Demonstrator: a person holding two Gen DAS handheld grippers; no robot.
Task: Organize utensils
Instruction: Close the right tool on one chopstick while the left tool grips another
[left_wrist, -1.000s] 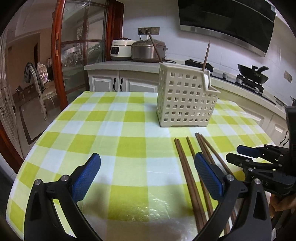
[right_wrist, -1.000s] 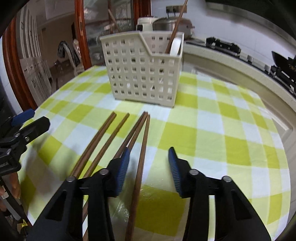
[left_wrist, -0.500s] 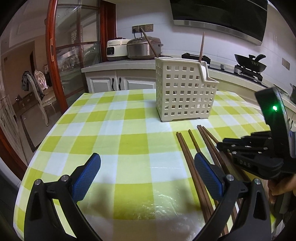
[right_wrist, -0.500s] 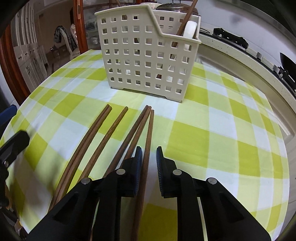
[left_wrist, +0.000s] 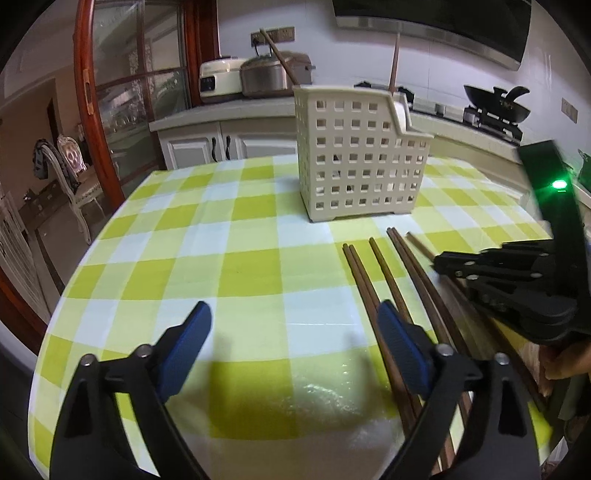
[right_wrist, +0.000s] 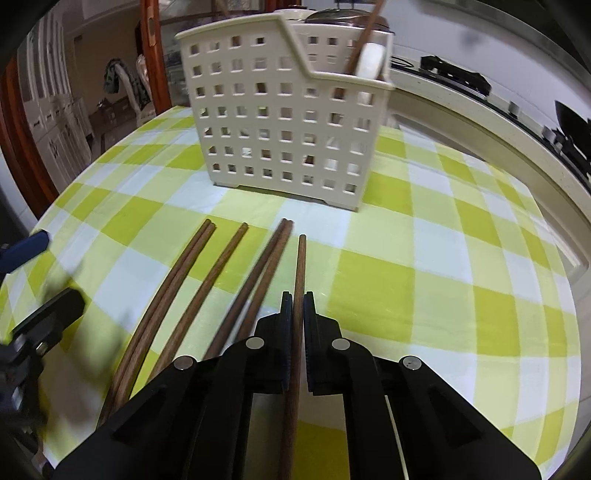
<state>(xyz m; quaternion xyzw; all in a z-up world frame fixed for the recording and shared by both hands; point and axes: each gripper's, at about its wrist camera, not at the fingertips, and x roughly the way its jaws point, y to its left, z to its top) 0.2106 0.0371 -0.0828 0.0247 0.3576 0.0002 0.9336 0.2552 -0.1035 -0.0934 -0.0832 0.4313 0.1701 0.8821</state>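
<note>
Several brown wooden chopsticks (right_wrist: 221, 273) lie side by side on the green-and-white checked tablecloth (right_wrist: 424, 280), pointing at a cream perforated utensil basket (right_wrist: 280, 122). My right gripper (right_wrist: 297, 299) is shut on the rightmost chopstick (right_wrist: 300, 266), low over the cloth. The basket holds one upright chopstick (right_wrist: 364, 37) and a white utensil (right_wrist: 371, 61). My left gripper (left_wrist: 291, 332) is open and empty above the cloth, left of the chopsticks (left_wrist: 369, 291). The right gripper (left_wrist: 443, 264) and basket (left_wrist: 354, 158) also show in the left wrist view.
A kitchen counter (left_wrist: 221, 114) with a rice cooker (left_wrist: 219, 79) and a pot (left_wrist: 273, 75) runs behind the table. A wok (left_wrist: 495, 105) sits on the stove at right. A chair (left_wrist: 70, 173) stands beyond the table's left edge.
My right gripper has closed from open onto the rightmost chopstick and moved forward and lower. My left gripper has stayed open, shifting slightly.
</note>
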